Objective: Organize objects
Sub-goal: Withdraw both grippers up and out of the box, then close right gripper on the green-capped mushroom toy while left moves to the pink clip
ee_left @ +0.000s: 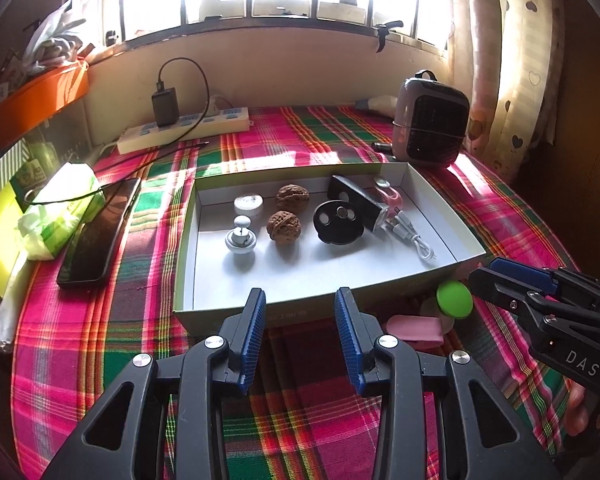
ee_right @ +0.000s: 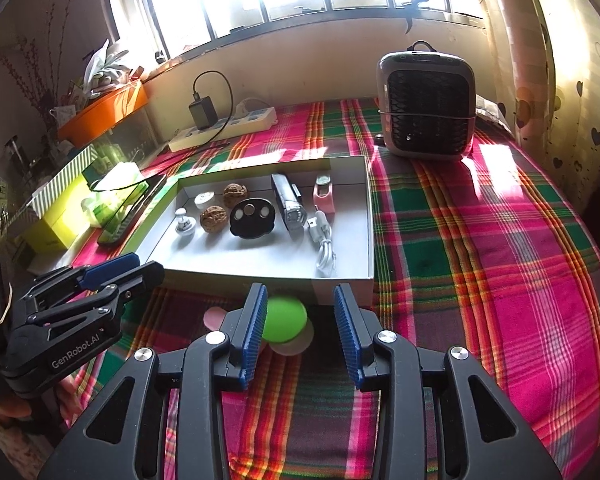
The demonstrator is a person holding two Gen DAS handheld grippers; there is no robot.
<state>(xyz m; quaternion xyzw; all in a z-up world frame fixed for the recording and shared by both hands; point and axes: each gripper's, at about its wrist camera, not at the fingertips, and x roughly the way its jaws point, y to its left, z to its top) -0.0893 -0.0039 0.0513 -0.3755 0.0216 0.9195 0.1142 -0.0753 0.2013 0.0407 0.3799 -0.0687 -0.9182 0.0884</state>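
Left hand-held gripper (ee_left: 300,312): blue pads spread, nothing between them, hovering over the plaid cloth (ee_left: 80,340) at the near wall of the shallow white box (ee_left: 432,196). Right hand-held gripper (ee_right: 300,312): pads also spread, not pressing anything; in its own view a green disc (ee_right: 284,318) sits just beyond the left pad, between the fingers and short of the box wall, resting on a pale disc (ee_right: 298,344), with a pink disc (ee_right: 214,318) at about 9 o'clock from it. From the left wrist view the green disc lies at 4 o'clock of the box, outside it, beside a pink flat piece (ee_left: 414,328). Inside the box, near to far: white USB cable (ee_right: 324,256) at the right; black round holder with three small discs (ee_right: 252,216) in the middle; silver knob-like piece (ee_right: 185,222) at the left; two walnuts (ee_right: 214,218); a dark flashlight-like item (ee_right: 288,200); small pink device (ee_right: 324,196); white round cap (ee_right: 204,199) at the far left. At 9 o'clock of the box, a black phone (ee_left: 96,236) and a green tissue pack (ee_left: 60,212). Farther, at 11 o'clock, a white power strip (ee_left: 180,130) with black charger; at 1 o'clock, a small grey heater (ee_right: 426,106) under the window.
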